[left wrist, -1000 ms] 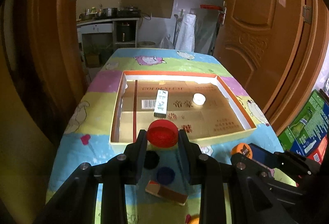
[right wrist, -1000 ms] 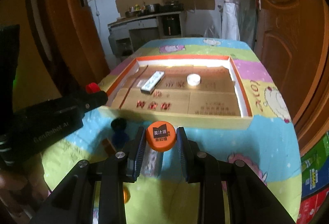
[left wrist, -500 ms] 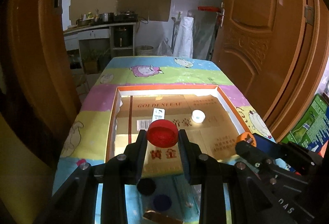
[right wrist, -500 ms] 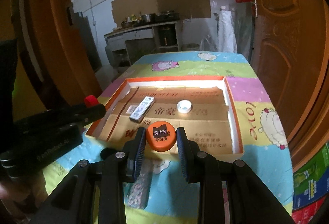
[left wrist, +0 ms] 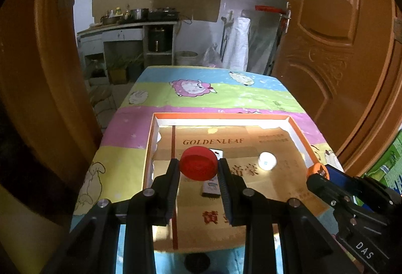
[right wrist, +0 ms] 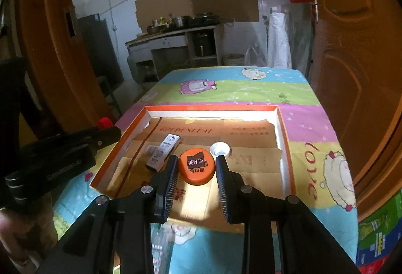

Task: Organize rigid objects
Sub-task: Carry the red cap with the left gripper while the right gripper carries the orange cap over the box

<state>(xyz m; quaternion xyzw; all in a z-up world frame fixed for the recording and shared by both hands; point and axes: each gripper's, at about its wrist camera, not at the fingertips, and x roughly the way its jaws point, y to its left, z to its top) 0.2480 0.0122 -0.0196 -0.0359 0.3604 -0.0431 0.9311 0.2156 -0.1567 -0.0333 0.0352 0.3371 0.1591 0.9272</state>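
My left gripper (left wrist: 198, 165) is shut on a red bottle cap (left wrist: 198, 163), held above the near half of the shallow orange-rimmed cardboard tray (left wrist: 221, 115). My right gripper (right wrist: 196, 169) is shut on an orange bottle cap (right wrist: 196, 167) with white characters, also over the tray (right wrist: 213, 107). Inside the tray lie a small white box (right wrist: 163, 152) and a white cap (right wrist: 220, 149). In the left wrist view the white box (left wrist: 212, 186) is partly hidden by the red cap, and the white cap (left wrist: 267, 161) lies to its right. The right gripper's orange cap (left wrist: 317, 171) shows at the right edge.
A black cap (left wrist: 197, 261) lies on the cartoon-print tablecloth (left wrist: 213, 95) in front of the tray. Brown wooden doors (left wrist: 339, 60) stand on both sides of the table. A counter with pots (right wrist: 176, 30) is at the far wall. Coloured cartons (right wrist: 377, 236) sit low right.
Both grippers have moved forward over the tray, each still holding its cap. The loose caps and box on the cloth near the front edge have slipped out of view below.
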